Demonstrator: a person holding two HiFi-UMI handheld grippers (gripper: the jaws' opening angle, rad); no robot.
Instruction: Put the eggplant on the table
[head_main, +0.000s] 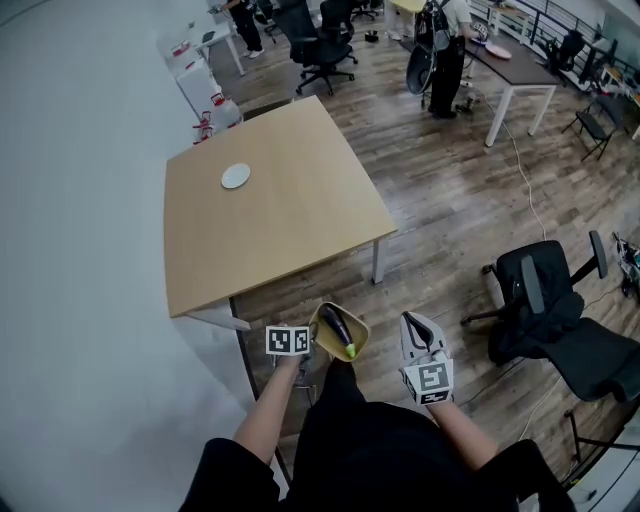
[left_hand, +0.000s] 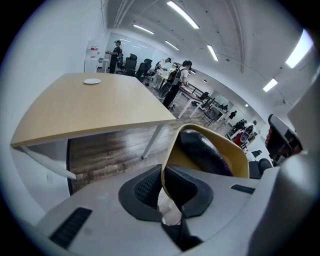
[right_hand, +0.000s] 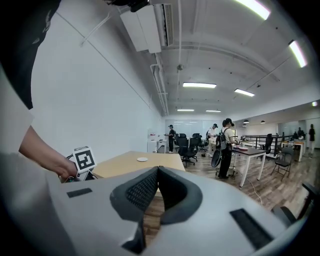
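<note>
Nearest, at 6 o'clock: left tongs (left_hand: 162, 173) clenched on the rim of a mustard-yellow curved plastic bowl (left_hand: 236, 157), cradling a dark purple eggplant (left_hand: 201, 150) with a green stem. Just at 3 o'clock of it, right tongs (right_hand: 158, 170) pressed shut on nothing. Well apart, toward 12 o'clock, a light wooden square table (head_main: 290, 230) carrying a small white round dish (head_main: 236, 176).
</note>
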